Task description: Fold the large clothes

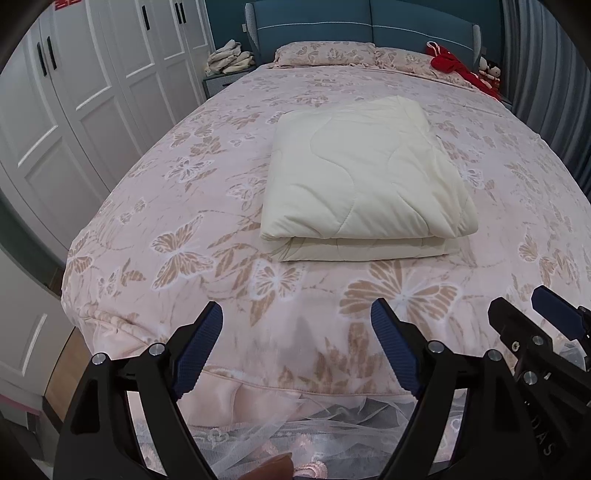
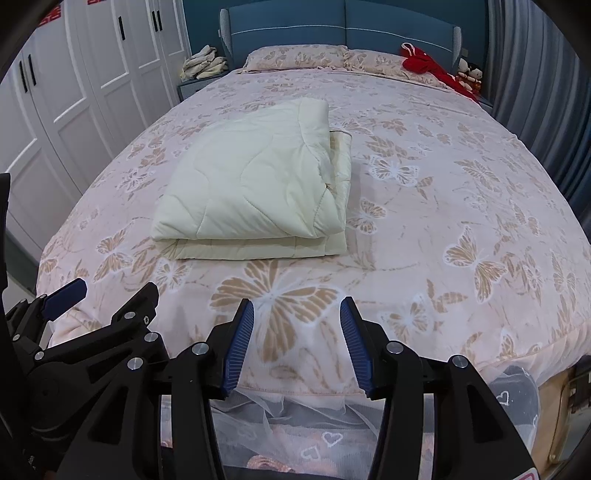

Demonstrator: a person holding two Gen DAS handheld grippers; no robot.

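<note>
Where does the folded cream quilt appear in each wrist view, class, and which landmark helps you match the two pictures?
Left wrist view: the folded cream quilt lies right of centre on the butterfly bedspread.
Right wrist view: the folded cream quilt lies left of centre.
Shared landmark: the blue headboard at the far end of the bed.

The folded quilt was cream cloth, padded and stitched in wavy lines, with a soft, faintly silky sheen; the bedspread beneath it looked like smooth printed cloth, matt pink with tan butterflies; its hanging skirt was sheer netting; the left gripper and the right gripper were matt black plastic with ribbed blue pads and shiny metal pins; the wardrobe doors were smooth white painted panels.
</note>
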